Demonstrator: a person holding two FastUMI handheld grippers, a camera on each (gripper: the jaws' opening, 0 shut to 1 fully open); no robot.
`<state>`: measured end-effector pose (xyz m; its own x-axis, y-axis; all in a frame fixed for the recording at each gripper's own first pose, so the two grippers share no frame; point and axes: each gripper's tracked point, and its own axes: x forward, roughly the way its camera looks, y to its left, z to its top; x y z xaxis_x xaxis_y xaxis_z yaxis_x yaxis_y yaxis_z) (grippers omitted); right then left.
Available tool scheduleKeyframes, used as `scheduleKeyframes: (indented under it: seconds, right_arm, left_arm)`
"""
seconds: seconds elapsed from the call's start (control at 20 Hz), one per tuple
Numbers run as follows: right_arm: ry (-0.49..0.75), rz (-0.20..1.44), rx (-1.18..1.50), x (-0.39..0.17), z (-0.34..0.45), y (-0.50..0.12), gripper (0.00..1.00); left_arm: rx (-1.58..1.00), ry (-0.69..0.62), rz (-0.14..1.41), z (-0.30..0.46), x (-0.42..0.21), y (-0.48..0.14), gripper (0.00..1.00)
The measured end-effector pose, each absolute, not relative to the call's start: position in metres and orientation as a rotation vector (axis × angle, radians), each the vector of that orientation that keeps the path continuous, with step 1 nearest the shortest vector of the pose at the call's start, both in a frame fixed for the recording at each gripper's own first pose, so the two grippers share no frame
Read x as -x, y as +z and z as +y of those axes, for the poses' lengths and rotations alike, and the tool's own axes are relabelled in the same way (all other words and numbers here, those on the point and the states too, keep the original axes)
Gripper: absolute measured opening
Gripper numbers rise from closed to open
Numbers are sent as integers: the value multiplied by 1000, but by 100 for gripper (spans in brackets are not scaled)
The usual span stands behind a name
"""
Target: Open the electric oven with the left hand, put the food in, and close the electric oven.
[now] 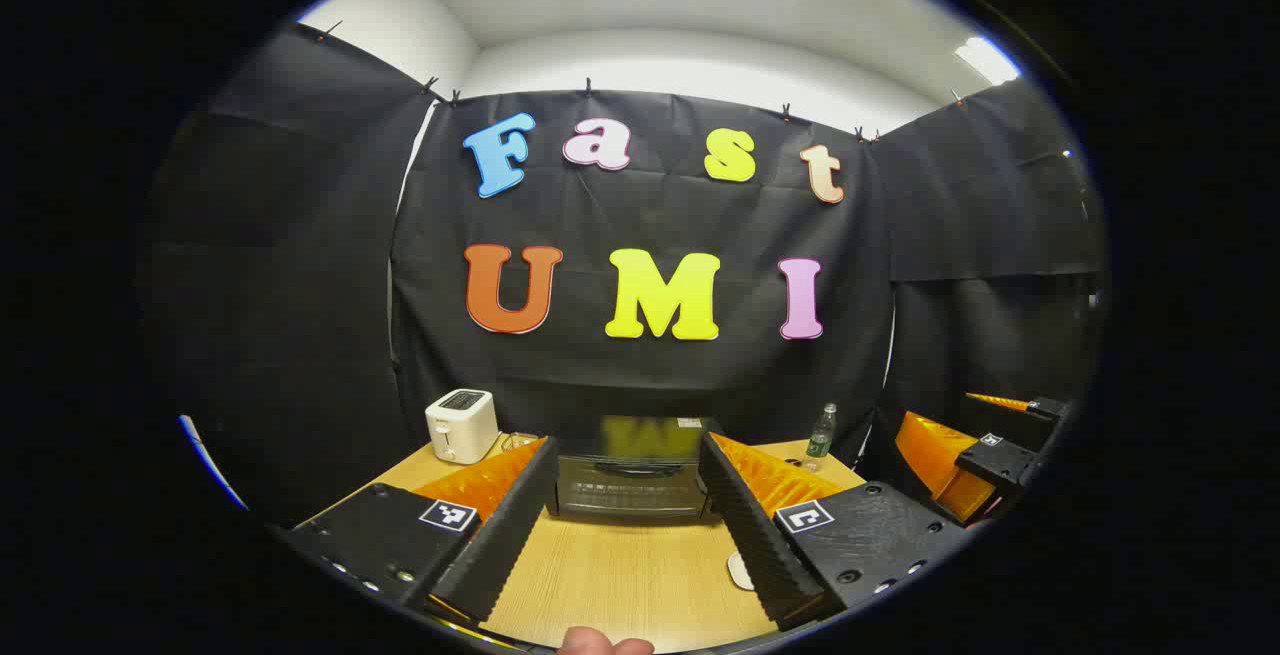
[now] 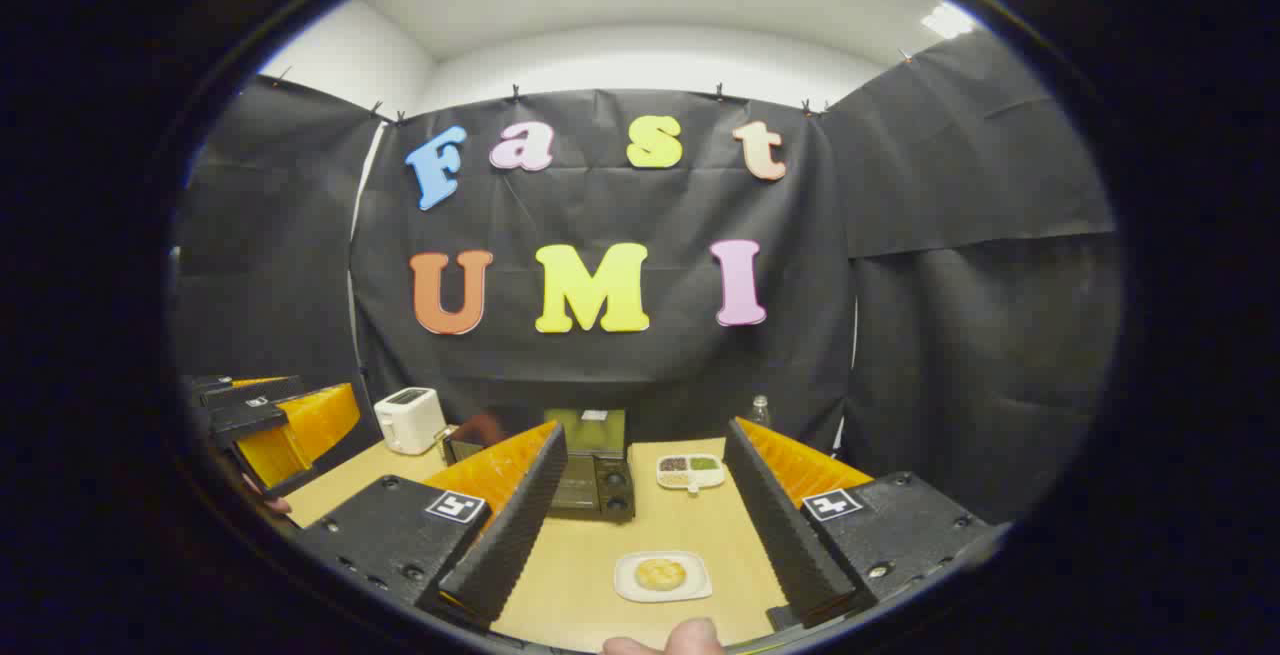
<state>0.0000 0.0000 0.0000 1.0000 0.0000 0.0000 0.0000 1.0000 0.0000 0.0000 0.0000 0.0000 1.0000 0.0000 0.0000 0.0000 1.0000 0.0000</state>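
The black electric oven [image 1: 632, 483] stands at the back of the wooden table with its door shut; I see the oven [image 2: 590, 480] again in the right gripper view. A small white plate [image 2: 662, 576] holding a round golden piece of food [image 2: 660, 572] lies on the table before the right gripper. My left gripper [image 1: 625, 525] is open, aimed straight at the oven front from some way off. My right gripper [image 2: 640, 525] is open above the near table edge, the plate between its fingers' lines. The right gripper [image 1: 985, 460] hangs far right in the left gripper view; the left gripper [image 2: 270, 420] shows at far left.
A white toaster [image 1: 461, 425] stands at the back left of the table [image 1: 620, 575], a plastic bottle [image 1: 821, 438] at the back right. A divided white dish [image 2: 690, 471] with dark and green food lies right of the oven. A thumb tip [image 1: 603, 645] shows at the bottom edge.
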Motion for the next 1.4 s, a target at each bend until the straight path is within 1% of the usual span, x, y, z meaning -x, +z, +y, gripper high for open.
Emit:
scheduleKeyframes:
  seconds: [0.55, 0.95, 1.4]
  right_arm:
    - [-25, -1, -9, 3, -11, 2, 98]
    - [-19, 23, -18, 5, -12, -8, 98]
    - [-13, 20, -11, -2, -15, -4, 98]
  left_arm:
    - [-7, -22, 4, -10, 1, -1, 93]
    - [6, -32, 21, -12, 2, -6, 93]
    - [5, -19, 43, -10, -4, -14, 93]
